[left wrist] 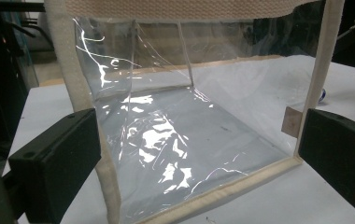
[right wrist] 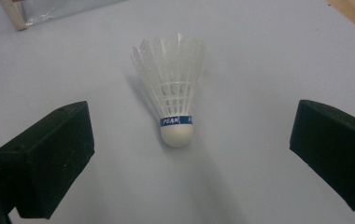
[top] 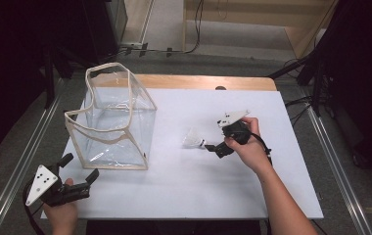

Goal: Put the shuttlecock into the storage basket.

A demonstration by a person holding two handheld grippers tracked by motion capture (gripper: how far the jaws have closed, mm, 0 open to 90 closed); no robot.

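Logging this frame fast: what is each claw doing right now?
Left claw: open, empty, facing the clear bag.
Right claw: open, empty, jaws either side of the shuttlecock, not touching it.

Bright overhead light on the white table (top: 252, 196), dark surroundings at nine and three o'clock, glare streaks on the clear bag (left wrist: 157, 140), soft shadow beneath the shuttlecock (right wrist: 175, 98), mild overall blur.

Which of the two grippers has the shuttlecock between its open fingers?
The right gripper: the shuttlecock lies on the white table between its spread fingers, cork toward it. The left gripper faces the clear bag instead.
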